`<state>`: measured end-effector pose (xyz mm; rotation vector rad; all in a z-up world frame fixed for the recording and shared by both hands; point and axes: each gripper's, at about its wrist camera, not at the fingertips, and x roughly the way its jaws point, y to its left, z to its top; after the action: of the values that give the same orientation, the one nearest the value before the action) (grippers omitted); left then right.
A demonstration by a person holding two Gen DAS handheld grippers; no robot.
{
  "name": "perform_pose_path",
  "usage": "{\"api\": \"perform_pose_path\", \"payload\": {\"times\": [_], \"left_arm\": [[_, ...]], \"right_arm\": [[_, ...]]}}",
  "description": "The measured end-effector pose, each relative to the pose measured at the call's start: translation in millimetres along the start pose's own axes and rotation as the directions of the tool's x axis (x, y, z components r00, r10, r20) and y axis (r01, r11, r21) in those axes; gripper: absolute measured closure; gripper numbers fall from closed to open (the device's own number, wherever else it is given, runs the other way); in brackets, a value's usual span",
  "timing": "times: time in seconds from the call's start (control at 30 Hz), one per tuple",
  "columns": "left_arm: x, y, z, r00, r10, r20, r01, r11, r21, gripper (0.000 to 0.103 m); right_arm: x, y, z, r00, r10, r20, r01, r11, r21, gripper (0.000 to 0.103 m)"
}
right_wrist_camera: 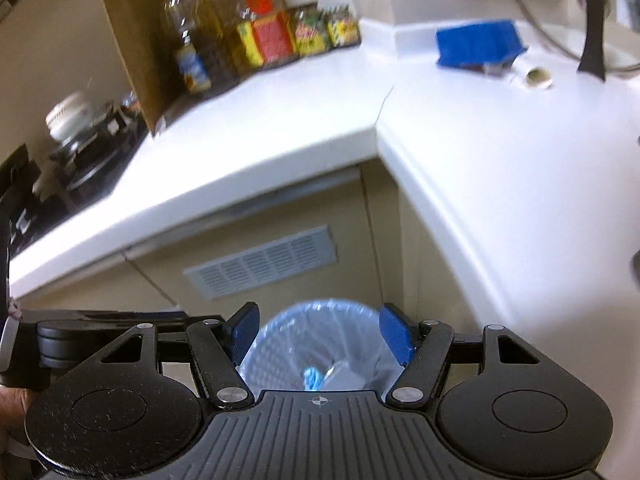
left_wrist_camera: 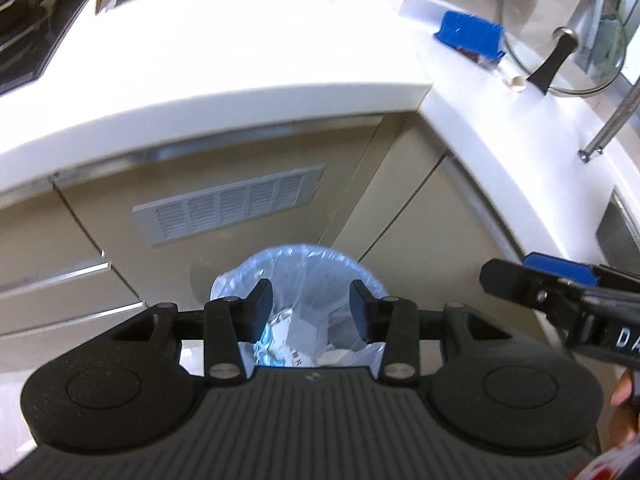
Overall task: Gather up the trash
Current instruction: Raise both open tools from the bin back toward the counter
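Note:
A round bin lined with a pale blue bag (left_wrist_camera: 302, 276) stands on the floor against the beige cabinets, with crumpled paper and wrappers (left_wrist_camera: 288, 344) inside. My left gripper (left_wrist_camera: 311, 310) hangs open and empty right above it. My right gripper (right_wrist_camera: 320, 334) is also open and empty over the same bin (right_wrist_camera: 320, 328), where a blue scrap and grey wrapper (right_wrist_camera: 328, 376) lie. The right gripper also shows at the right edge of the left wrist view (left_wrist_camera: 560, 292). On the white counter lie a blue box (left_wrist_camera: 470, 34) and a small paper roll (left_wrist_camera: 516, 80).
The white L-shaped counter (left_wrist_camera: 240, 60) wraps around the bin. A glass pot lid (left_wrist_camera: 568, 28) leans at the back right. Bottles and yellow packets (right_wrist_camera: 272, 36) stand at the back. A stove with a pot (right_wrist_camera: 76, 128) is at the left. A vent grille (left_wrist_camera: 228, 204) faces the bin.

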<state>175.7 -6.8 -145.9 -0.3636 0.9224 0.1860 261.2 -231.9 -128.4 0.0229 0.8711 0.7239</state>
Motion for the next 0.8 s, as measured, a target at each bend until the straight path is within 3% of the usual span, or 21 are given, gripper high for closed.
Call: {"api": "perform_pose_path", "payload": {"times": [0.33, 0.8], "left_arm": [[-19.6, -24.5, 31.4, 0.995, -0.067, 0.075, 0.063, 0.996, 0.058, 0.065], [-35.3, -57.0, 75.7, 0.975, -0.161, 0.153, 0.138, 0.978, 0.155, 0.063]], "right_arm": [[-37.0, -20.7, 26.9, 0.991, -0.083, 0.107, 0.077, 0.995, 0.066, 0.036], [-72.0, -40.6, 49.1, 0.955, -0.210, 0.209, 0.180, 0.971, 0.155, 0.036]]}}
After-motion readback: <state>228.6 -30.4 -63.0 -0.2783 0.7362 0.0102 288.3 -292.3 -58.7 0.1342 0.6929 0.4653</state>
